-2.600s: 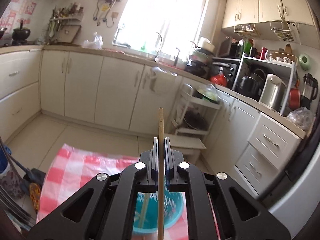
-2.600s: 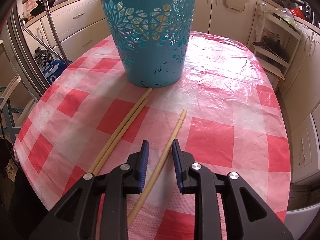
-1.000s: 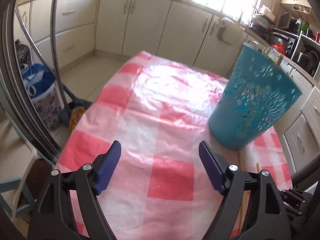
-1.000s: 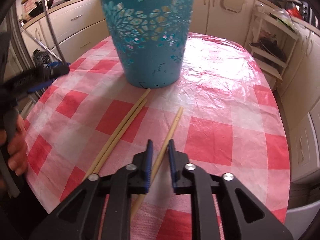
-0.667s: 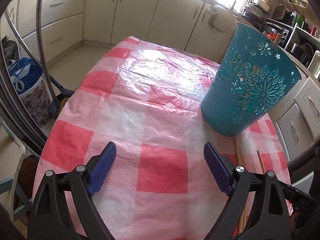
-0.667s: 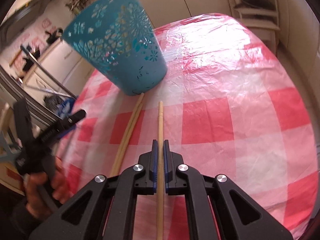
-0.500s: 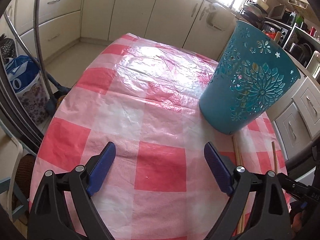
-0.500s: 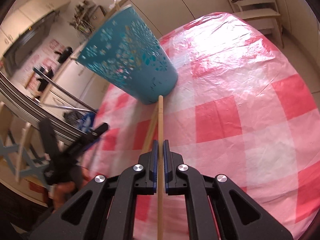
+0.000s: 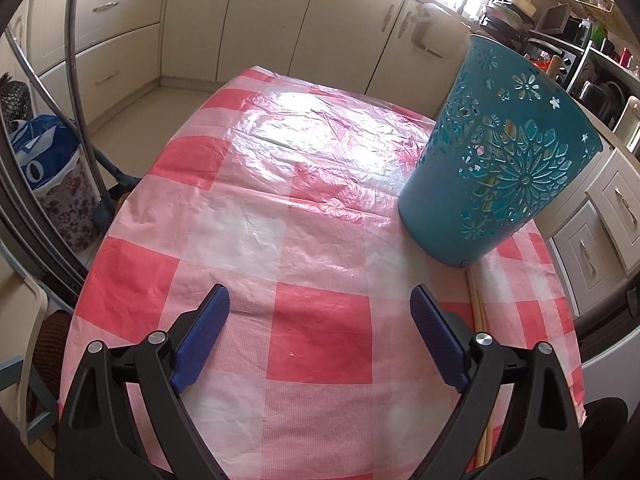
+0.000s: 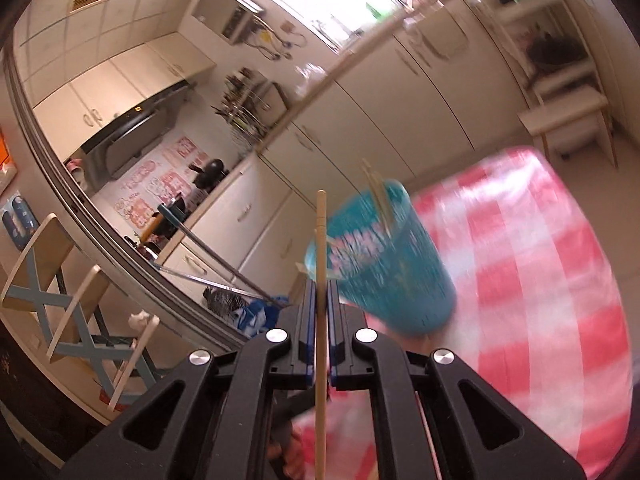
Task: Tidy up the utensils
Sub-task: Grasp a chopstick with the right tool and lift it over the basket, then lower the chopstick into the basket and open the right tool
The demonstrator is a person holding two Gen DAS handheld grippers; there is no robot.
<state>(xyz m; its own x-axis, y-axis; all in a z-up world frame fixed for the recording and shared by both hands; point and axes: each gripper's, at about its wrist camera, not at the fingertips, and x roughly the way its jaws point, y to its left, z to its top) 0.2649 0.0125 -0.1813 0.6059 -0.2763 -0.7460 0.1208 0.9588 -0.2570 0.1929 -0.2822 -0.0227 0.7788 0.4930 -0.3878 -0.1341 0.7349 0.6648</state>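
A teal cut-out holder (image 9: pixel 500 168) stands on the red-and-white checked tablecloth (image 9: pixel 280 240), to the right of and beyond my left gripper (image 9: pixel 320 328), which is wide open and empty above the cloth. Two wooden chopsticks (image 9: pixel 478 312) lie on the cloth in front of the holder, partly hidden by my right finger. My right gripper (image 10: pixel 319 300) is shut on one wooden chopstick (image 10: pixel 321 240) and holds it raised and upright, just left of the blurred holder (image 10: pixel 384 264). Chopsticks stand in the holder (image 10: pixel 376 192).
Cream kitchen cabinets (image 9: pixel 280 20) run behind the table. A blue bag and patterned bin (image 9: pixel 52 168) stand on the floor at left. A wooden chair (image 10: pixel 80 300) and a small stool (image 10: pixel 568 120) stand off the table. The table edge (image 9: pixel 568 320) is close on the right.
My right gripper closed on the single chopstick, lifted it off the cloth and swung it up toward the holder. My left gripper stayed open and hardly moved.
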